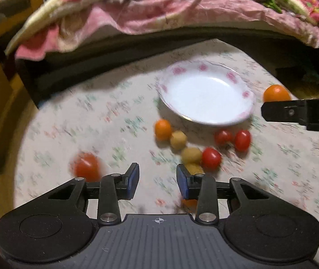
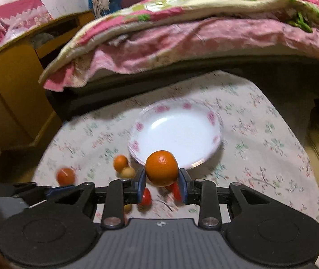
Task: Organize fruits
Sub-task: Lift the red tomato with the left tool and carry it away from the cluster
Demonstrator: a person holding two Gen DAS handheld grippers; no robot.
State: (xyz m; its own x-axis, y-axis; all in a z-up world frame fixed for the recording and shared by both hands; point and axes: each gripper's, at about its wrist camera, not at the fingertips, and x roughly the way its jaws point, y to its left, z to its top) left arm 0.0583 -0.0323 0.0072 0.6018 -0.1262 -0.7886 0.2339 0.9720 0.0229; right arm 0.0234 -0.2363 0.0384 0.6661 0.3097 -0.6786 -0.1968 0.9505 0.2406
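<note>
1. Orange point(image 2: 161, 168): we read no writing on it; our right gripper point(image 2: 162, 182) clamps it just before the plate point(image 2: 211, 116) rim.
2. Our left gripper point(image 1: 158, 180) gapes empty, nearer us than the plate, tomatoes point(image 1: 211, 158) just beside.

Glossy, probably ceramic plate point(image 1: 206, 94) on matt printed tablecloth point(image 1: 92, 116); beside the plate, a dimpled-skinned orange point(image 2: 162, 167) between matt black plastic right gripper point(image 2: 162, 182) arms
</note>
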